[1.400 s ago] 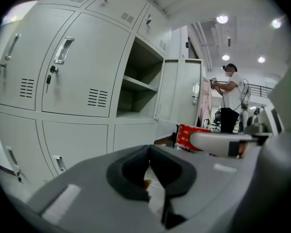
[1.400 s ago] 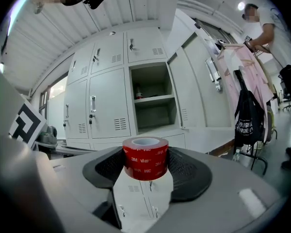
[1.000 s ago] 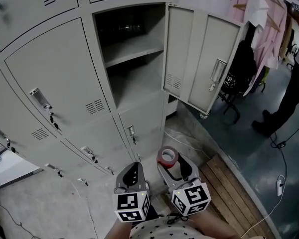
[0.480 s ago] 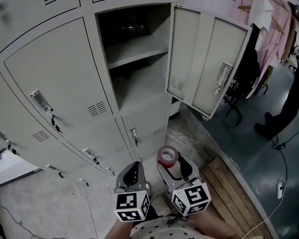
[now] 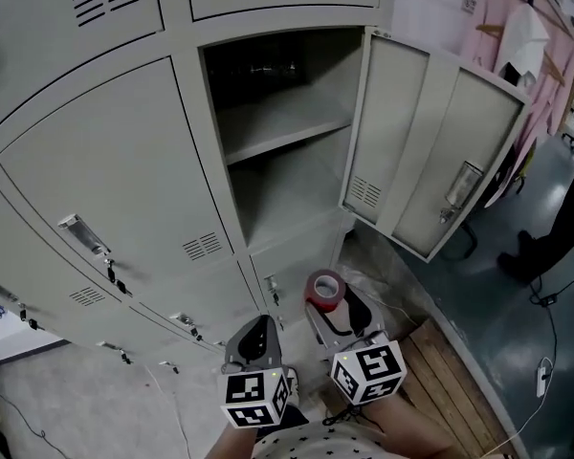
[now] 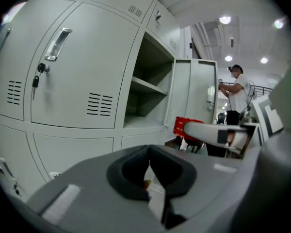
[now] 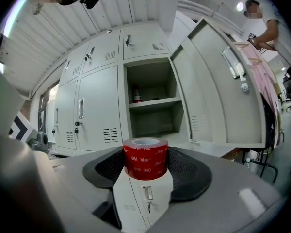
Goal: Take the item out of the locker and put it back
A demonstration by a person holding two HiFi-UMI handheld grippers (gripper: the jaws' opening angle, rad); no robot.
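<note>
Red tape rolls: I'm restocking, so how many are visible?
1: the red tape roll is clamped in the right tongs, in front of the open locker. A small item on its upper shelf is too small to identify.

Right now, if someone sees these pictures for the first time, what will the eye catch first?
The red tape roll catches the eye first, pinched in the right claw low in the head view. Above it in that view, one locker stands open, its door swung to the right, among shut grey ones. The left claw is shut and empty.
</note>
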